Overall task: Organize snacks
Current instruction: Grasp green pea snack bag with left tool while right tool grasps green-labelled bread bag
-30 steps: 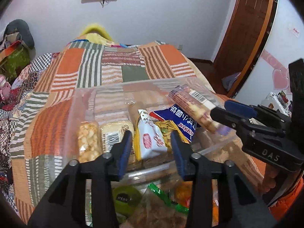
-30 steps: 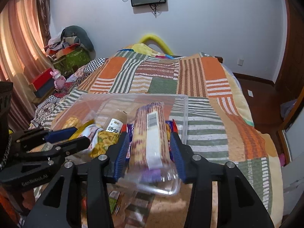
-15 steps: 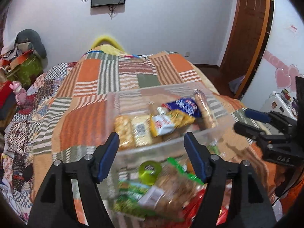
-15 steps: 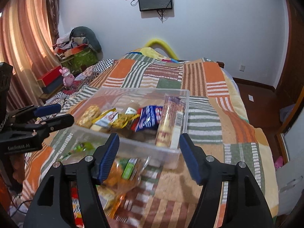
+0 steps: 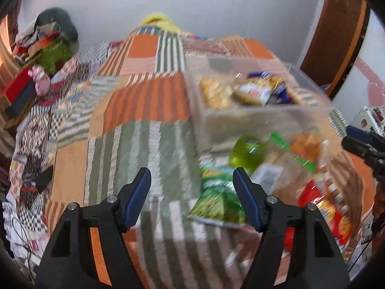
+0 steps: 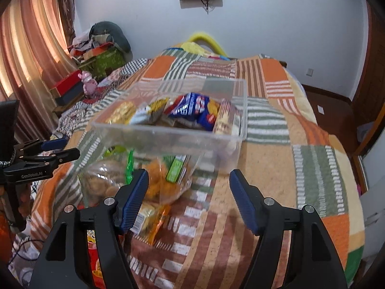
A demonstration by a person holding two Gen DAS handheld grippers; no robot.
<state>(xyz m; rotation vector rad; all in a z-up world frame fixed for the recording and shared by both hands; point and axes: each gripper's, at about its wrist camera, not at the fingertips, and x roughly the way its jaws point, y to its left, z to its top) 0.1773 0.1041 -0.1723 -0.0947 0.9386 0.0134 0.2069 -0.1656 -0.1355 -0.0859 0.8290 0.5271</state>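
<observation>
Both grippers have backed off from the clear plastic bin (image 6: pixel 168 134) since a second ago; the biscuit sleeve (image 6: pixel 222 118) now lies inside it. Left gripper (image 5: pixel 191 198) and right gripper (image 6: pixel 187 201) hang wide open, empty. Next, probably, a loose packet just before the bin, such as the green snack bag (image 5: pixel 216 204).

I see a patchwork bedspread (image 6: pixel 272 144) of orange, green, brown and tan striped squares. The bin (image 6: pixel 168 132) on it is clear plastic, holding a blue and red packet (image 6: pixel 190 107) and gold-yellow wrappers (image 6: pixel 121 113). Near it lie a green leafy-print bag (image 5: pixel 216 204), a lime-green round tub (image 5: pixel 247 151) and red packaging (image 5: pixel 320 207). My gripper pads (image 6: pixel 134 200) are blue on black. Far left, the curtains (image 6: pixel 31 43) are salmon pink.
</observation>
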